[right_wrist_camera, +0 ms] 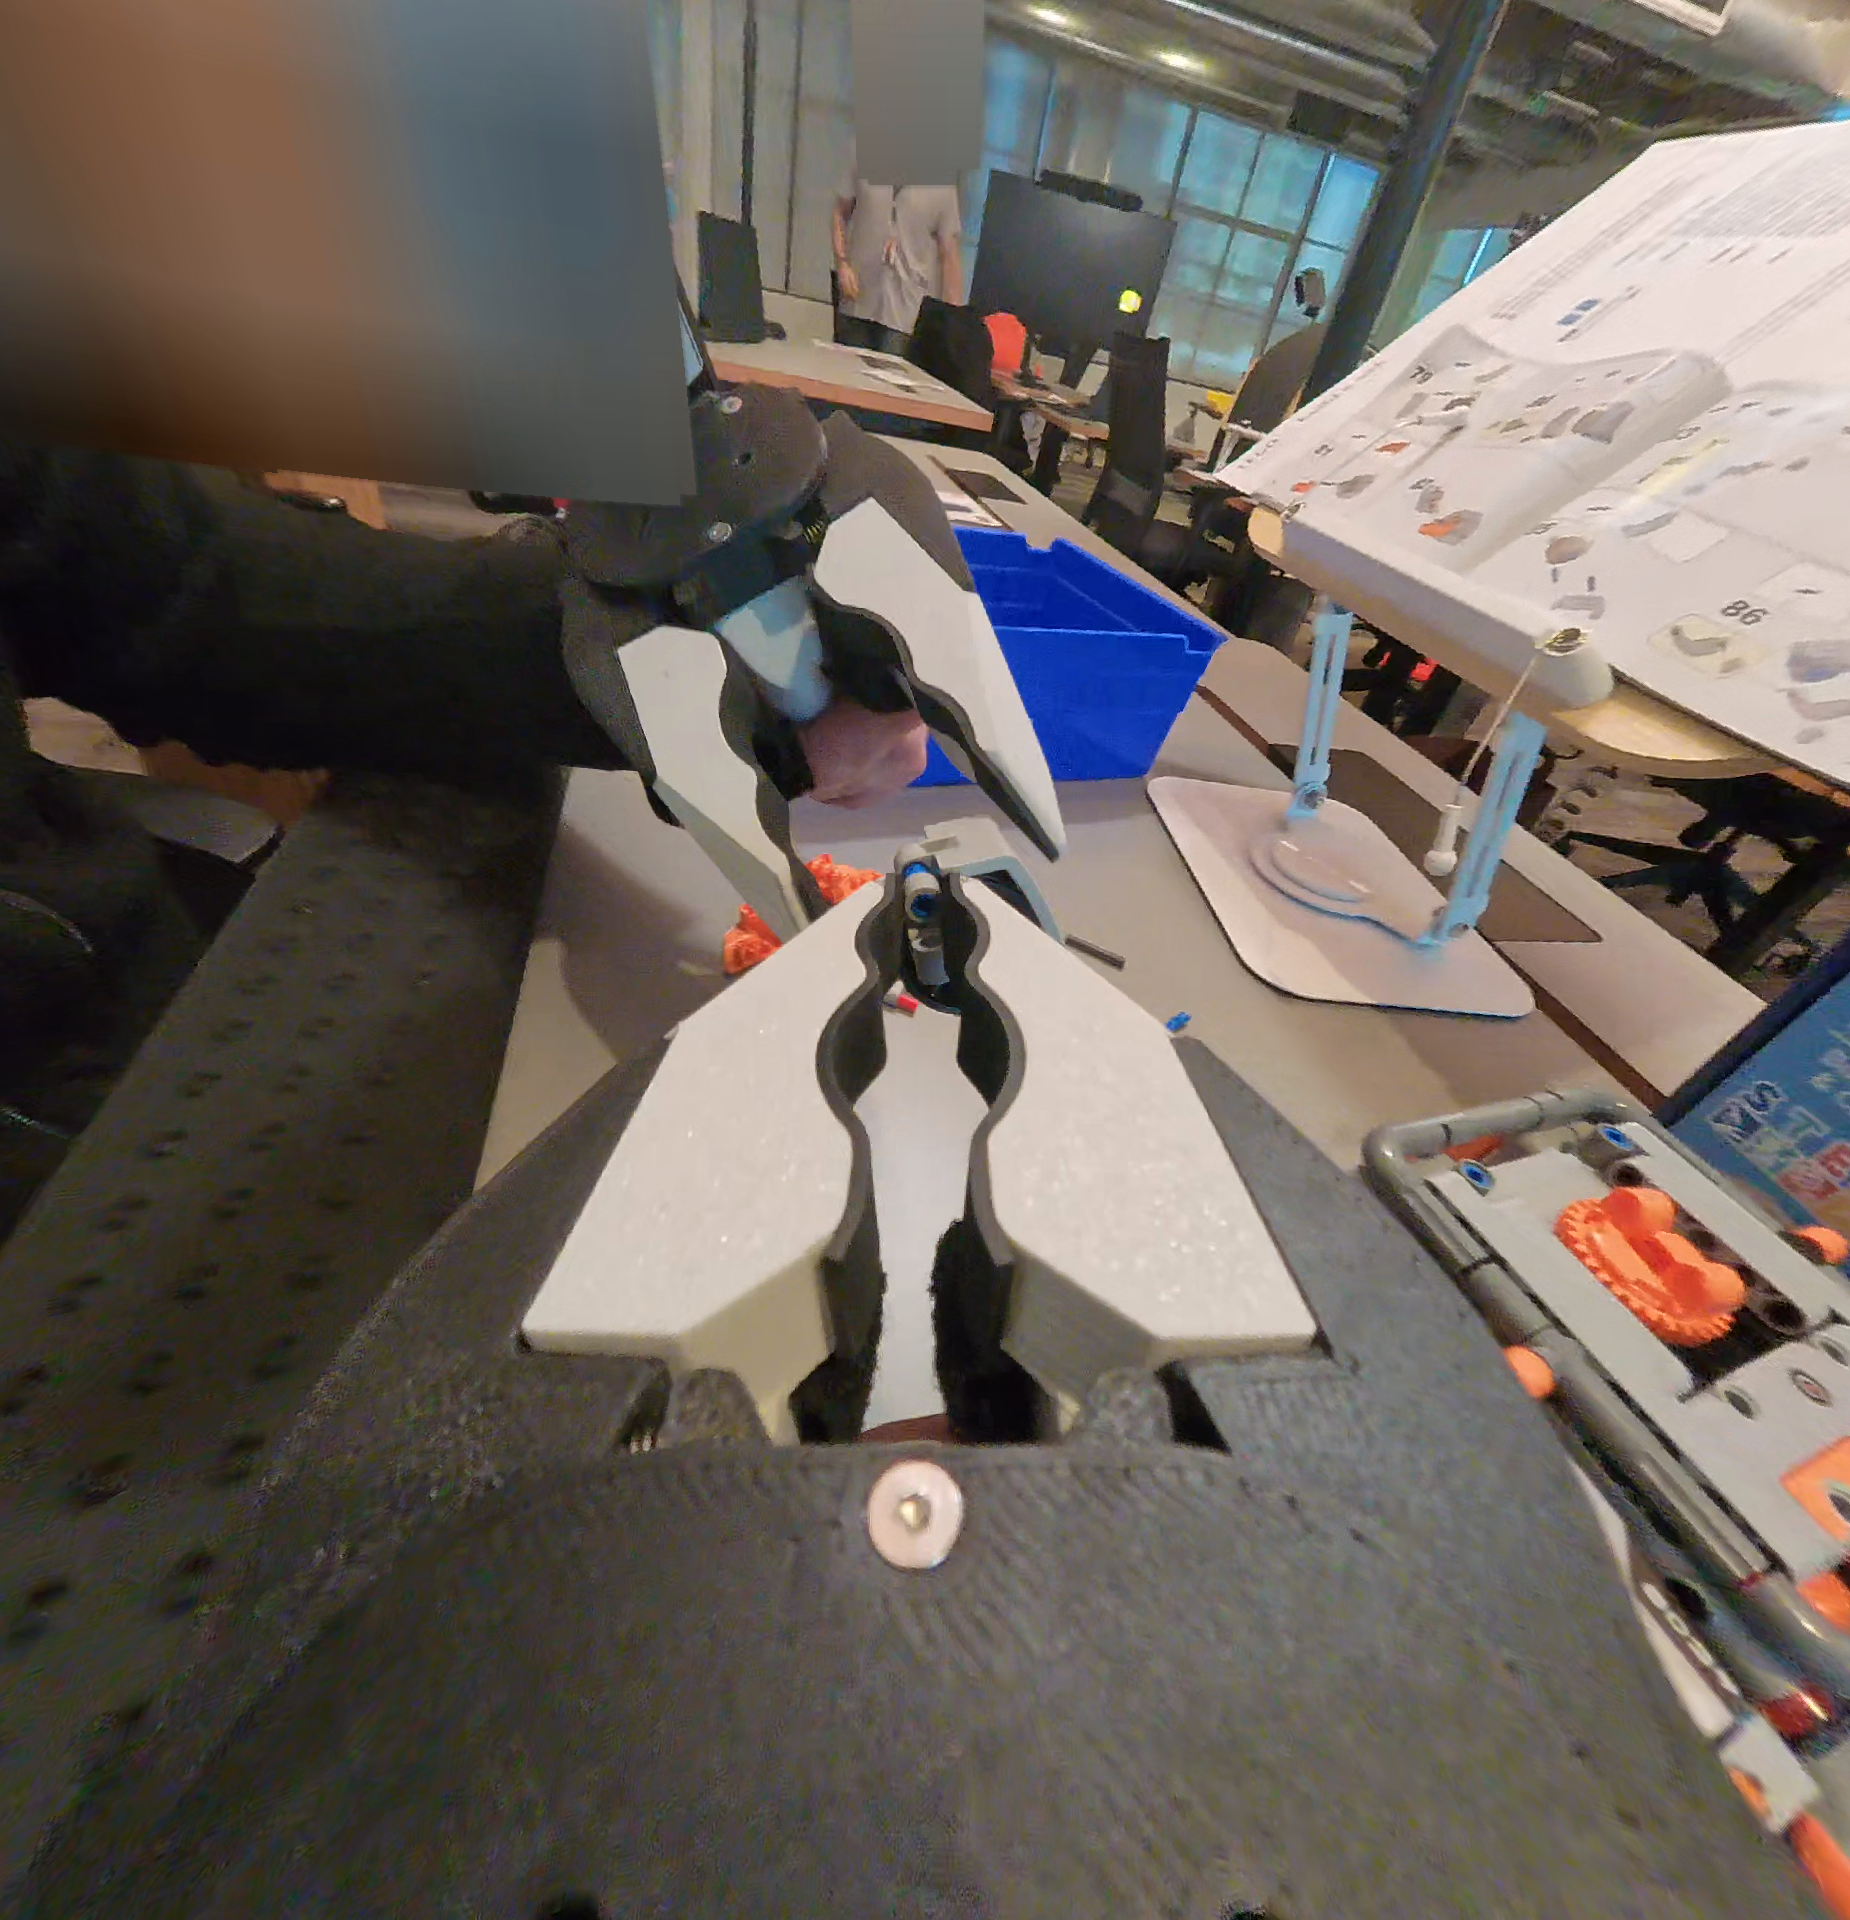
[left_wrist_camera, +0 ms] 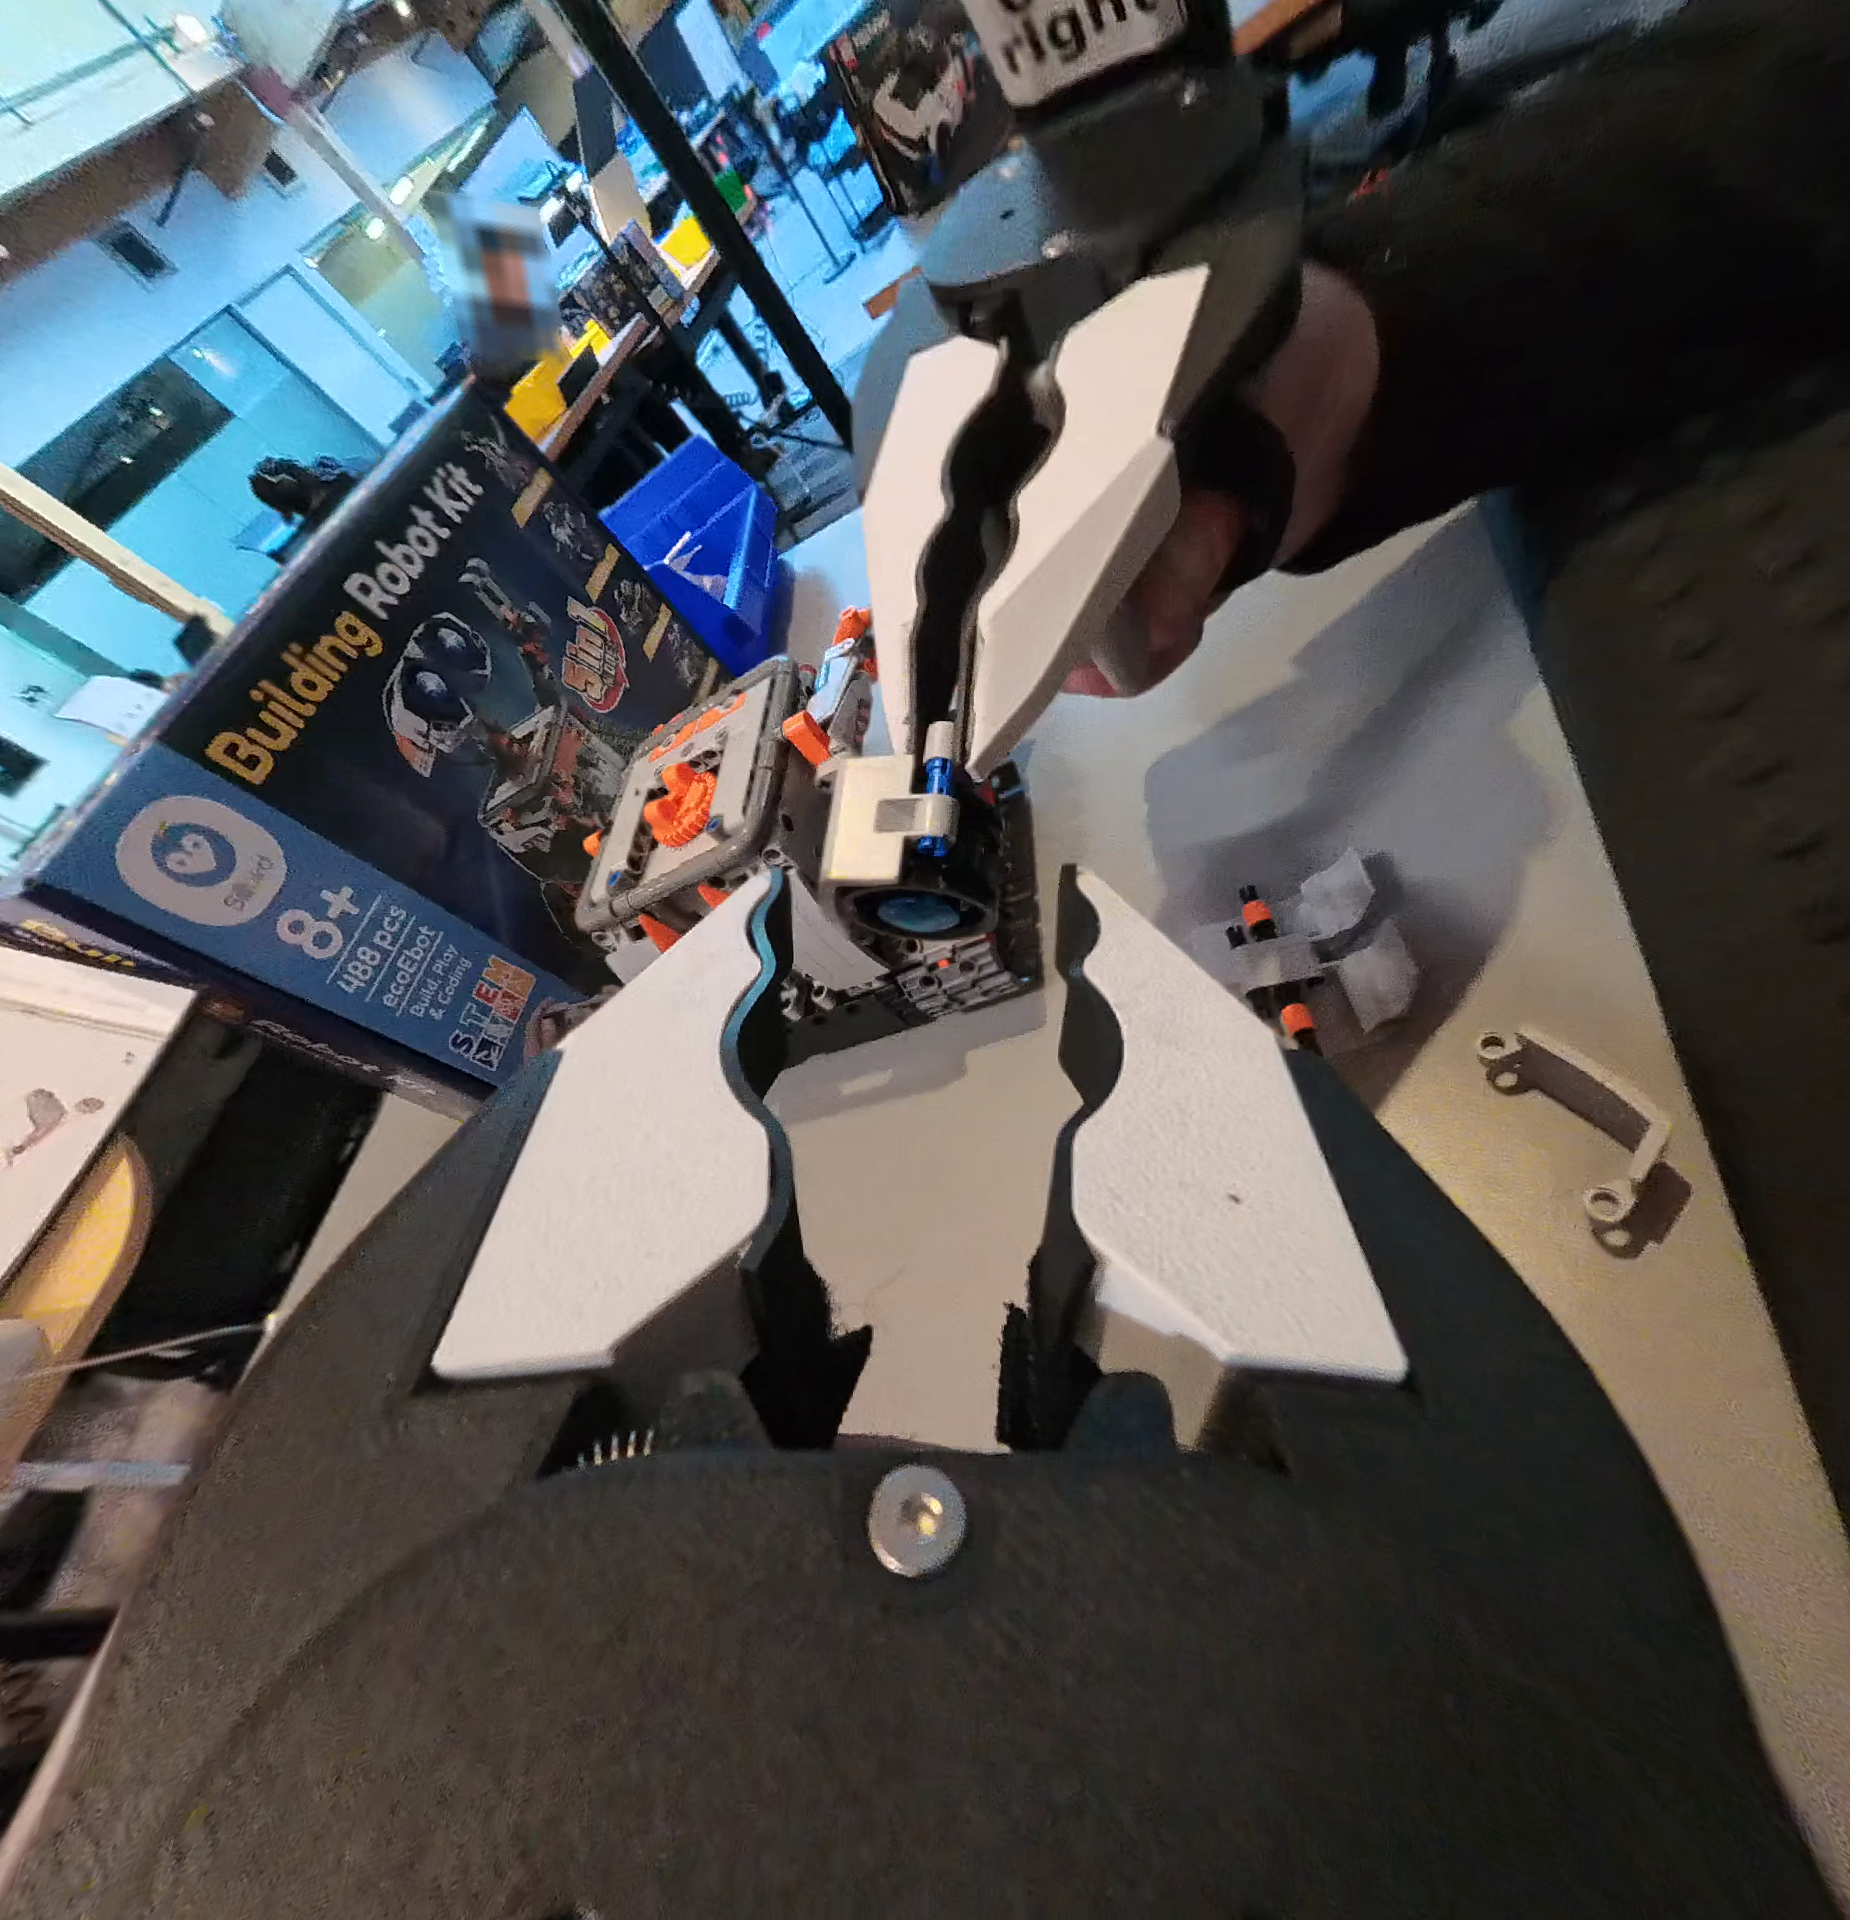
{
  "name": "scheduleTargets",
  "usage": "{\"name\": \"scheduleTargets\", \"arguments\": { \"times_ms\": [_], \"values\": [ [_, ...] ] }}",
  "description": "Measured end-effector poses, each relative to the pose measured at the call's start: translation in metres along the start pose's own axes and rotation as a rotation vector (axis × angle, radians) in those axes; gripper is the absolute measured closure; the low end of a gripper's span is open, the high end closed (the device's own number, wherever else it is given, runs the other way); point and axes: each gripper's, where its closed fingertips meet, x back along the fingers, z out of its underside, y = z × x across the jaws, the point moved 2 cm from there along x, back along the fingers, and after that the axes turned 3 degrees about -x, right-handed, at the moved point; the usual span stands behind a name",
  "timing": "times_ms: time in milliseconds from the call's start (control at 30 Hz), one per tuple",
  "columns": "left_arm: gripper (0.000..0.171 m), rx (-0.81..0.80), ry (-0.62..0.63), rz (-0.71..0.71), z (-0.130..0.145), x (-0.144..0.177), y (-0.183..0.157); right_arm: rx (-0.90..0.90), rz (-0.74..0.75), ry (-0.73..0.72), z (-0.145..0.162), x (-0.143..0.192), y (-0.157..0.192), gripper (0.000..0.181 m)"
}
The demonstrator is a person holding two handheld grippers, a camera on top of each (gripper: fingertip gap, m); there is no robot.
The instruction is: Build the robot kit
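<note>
A grey brick-built robot model (left_wrist_camera: 900, 894) with orange parts, black treads and a blue lens stands on the white table (left_wrist_camera: 1264, 727). My left gripper (left_wrist_camera: 916, 904) is open and empty, its tips on either side of the model's near end. My right gripper (left_wrist_camera: 952, 743) comes down from above, shut on a small grey connector with a blue pin (left_wrist_camera: 939, 779) at the model's top grey panel. In the right wrist view my right gripper (right_wrist_camera: 921, 883) pinches that connector (right_wrist_camera: 921, 914). The left gripper's fingers (right_wrist_camera: 713, 748) spread wide just beyond it. The model's grey frame with an orange gear (right_wrist_camera: 1627, 1278) lies at the lower right.
A dark blue kit box (left_wrist_camera: 381, 748) lies left of the model, a blue bin (right_wrist_camera: 1087, 665) behind it. A loose grey sub-assembly with orange pins (left_wrist_camera: 1305, 956) and a grey curved bracket (left_wrist_camera: 1586, 1122) lie to the right. An open booklet (right_wrist_camera: 1627, 468) rests on a stand (right_wrist_camera: 1347, 894). Loose orange parts (right_wrist_camera: 755, 930) lie nearby. The tips of both grippers are at nearly the same place.
</note>
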Motion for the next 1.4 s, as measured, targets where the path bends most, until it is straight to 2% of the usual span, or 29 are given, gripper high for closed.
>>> {"name": "scheduleTargets", "arguments": {
  "times_ms": [100, 167, 367, 600, 867, 1000, 1233, 1400],
  "values": [
    [0.126, 0.0, -0.018, 0.022, -0.002, -0.004, -0.008, 0.008, -0.037, 0.013, 0.003, -0.004, 0.008, 0.177],
    [0.14, 0.042, -0.06, 0.028, -0.006, -0.005, -0.009, -0.002, -0.058, 0.006, 0.003, -0.006, 0.012, 0.177],
    [0.144, 0.082, -0.115, 0.041, -0.01, 0.001, -0.01, -0.002, -0.096, -0.022, 0.002, -0.004, 0.016, 0.177],
    [0.147, 0.04, -0.175, 0.072, -0.017, 0.01, -0.02, -0.019, -0.195, -0.044, 0.0, -0.001, 0.029, 0.178],
    [0.149, 0.124, -0.256, 0.123, -0.025, 0.015, -0.025, -0.043, -0.268, -0.084, -0.004, 0.004, 0.037, 0.177],
    [0.151, 0.238, -0.362, 0.144, -0.036, 0.031, -0.015, -0.023, -0.278, -0.127, -0.018, 0.009, 0.045, 0.177],
    [0.151, 0.242, -0.331, 0.121, -0.024, 0.024, -0.007, -0.009, -0.223, -0.081, -0.009, 0.005, 0.033, 0.176],
    [0.151, 0.26, -0.261, 0.09, -0.007, 0.016, 0.0, 0.06, -0.145, 0.023, 0.008, 0.001, 0.024, 0.175]
  ]
}}
